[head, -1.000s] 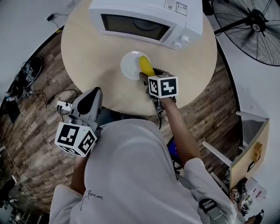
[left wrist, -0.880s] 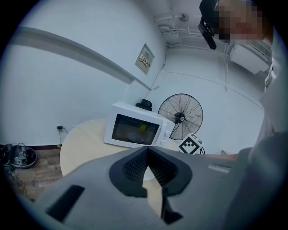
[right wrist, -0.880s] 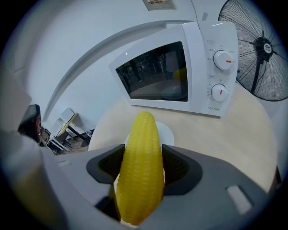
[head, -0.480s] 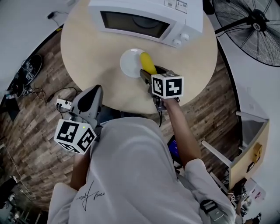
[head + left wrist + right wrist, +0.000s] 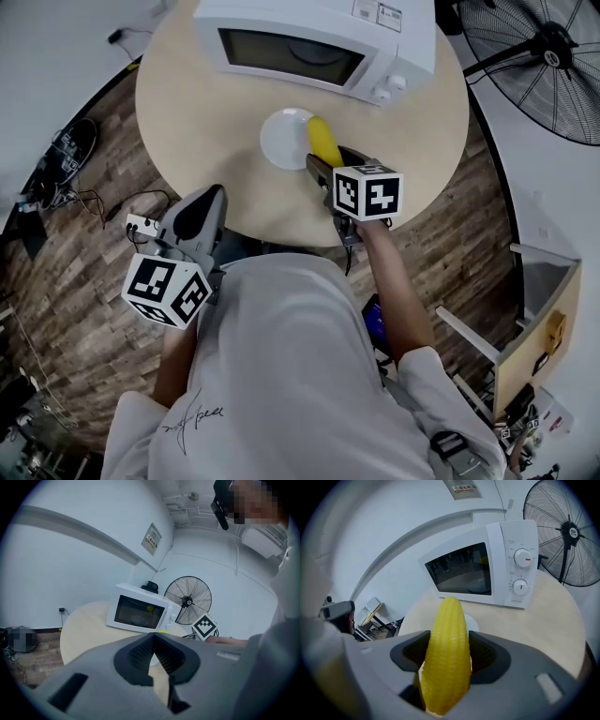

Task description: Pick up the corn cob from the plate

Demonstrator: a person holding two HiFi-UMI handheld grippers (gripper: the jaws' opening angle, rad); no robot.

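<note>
In the right gripper (image 5: 449, 657), corn cob (image 5: 447, 630) clamped; overhead, cob overlaps plate (image 5: 279, 141).

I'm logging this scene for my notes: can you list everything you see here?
Table: one, light wood, round, centre.
Microwave: one, white, far side of table, door closed.
Plate: one, white, on table before microwave.
Corn cob: one, yellow, clamped in right gripper.
Fan: one, black, right of table.
Left gripper: one, grey, jaws shut, empty, near table's edge.
Right gripper: one, grey, shut on corn cob.
</note>
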